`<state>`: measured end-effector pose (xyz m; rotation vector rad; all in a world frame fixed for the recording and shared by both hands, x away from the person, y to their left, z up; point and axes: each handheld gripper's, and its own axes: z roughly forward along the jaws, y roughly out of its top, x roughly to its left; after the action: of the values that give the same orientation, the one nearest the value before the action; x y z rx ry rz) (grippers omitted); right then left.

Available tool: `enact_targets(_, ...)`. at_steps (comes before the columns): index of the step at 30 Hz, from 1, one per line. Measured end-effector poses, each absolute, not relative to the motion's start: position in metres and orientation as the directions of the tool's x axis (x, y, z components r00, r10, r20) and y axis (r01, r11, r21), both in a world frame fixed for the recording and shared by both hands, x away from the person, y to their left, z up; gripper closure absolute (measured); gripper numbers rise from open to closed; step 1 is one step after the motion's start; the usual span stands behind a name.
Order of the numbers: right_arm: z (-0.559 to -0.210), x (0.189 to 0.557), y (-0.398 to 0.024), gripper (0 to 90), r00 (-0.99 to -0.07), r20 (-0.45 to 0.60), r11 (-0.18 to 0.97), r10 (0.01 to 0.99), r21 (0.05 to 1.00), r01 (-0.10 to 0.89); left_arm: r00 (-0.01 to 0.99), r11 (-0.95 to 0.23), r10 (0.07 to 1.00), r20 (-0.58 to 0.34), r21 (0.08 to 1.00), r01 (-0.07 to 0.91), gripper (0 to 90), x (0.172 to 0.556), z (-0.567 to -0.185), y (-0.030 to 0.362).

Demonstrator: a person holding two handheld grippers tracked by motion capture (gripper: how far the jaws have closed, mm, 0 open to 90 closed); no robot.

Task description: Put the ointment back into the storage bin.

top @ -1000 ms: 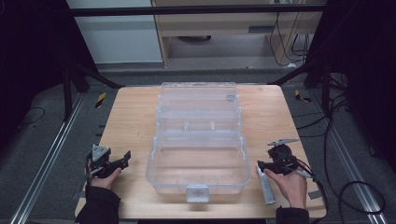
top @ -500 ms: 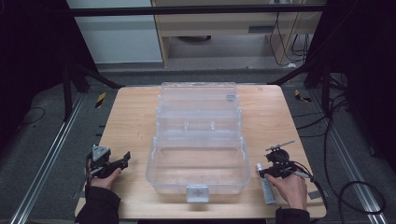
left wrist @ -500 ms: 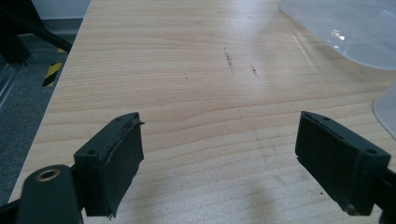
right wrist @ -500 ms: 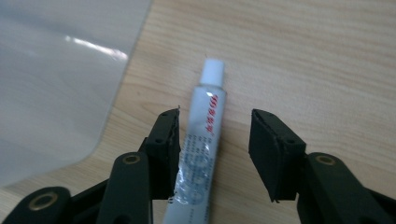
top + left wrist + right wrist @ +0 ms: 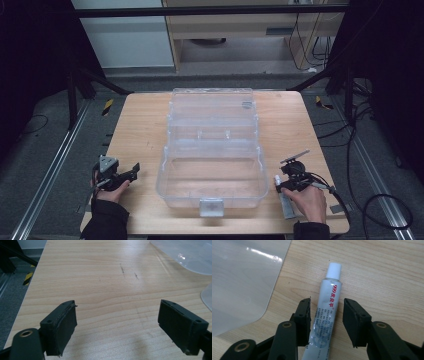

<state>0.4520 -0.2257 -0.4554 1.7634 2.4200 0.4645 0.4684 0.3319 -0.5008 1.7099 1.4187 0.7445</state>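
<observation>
Right tongs (image 5: 325,320) straddle the tube, jaws just closing in, left pad near touching, right pad a gap off. Left tongs (image 5: 117,327) wide open, empty, over bare bench (image 5: 140,130). Clear plastic case (image 5: 212,150) lies open mid-bench. White-capped tube (image 5: 328,305) flat beside it.

Wooden table (image 5: 145,130): one clear plastic case (image 5: 212,150), lid open, at centre. Left gripper (image 5: 131,171) rests near the front left corner, well apart from the case. Right gripper (image 5: 280,184) at front right, over a white tube (image 5: 286,205) lying just beside the case.
</observation>
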Motion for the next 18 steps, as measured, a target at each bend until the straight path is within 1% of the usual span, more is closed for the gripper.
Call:
enact_targets(4, -0.4600, 0.4553, -0.2227, 61.5, -0.319, 0.063, 0.291, 0.946, 0.273, 0.917, 0.207, -0.077, 0.978, -0.039, 0.849, 0.524, 14.9, 0.4683, -0.5009, 0.3318)
enact_targets(11, -0.4651, 0.4594, -0.2192, 68.9, -0.326, 0.063, 0.302, 0.943, 0.245, 0.921, 0.207, -0.076, 0.978, -0.041, 0.848, 0.525, 15.2, 0.4682, -0.5009, 0.3323)
enact_targets(18, -0.4652, 0.4619, -0.2179, 69.6, -0.320, 0.053, 0.301, 0.946, 0.222, 0.927, 0.209, -0.078, 0.977, -0.040, 0.845, 0.529, 15.5, 0.4685, -0.5012, 0.3320)
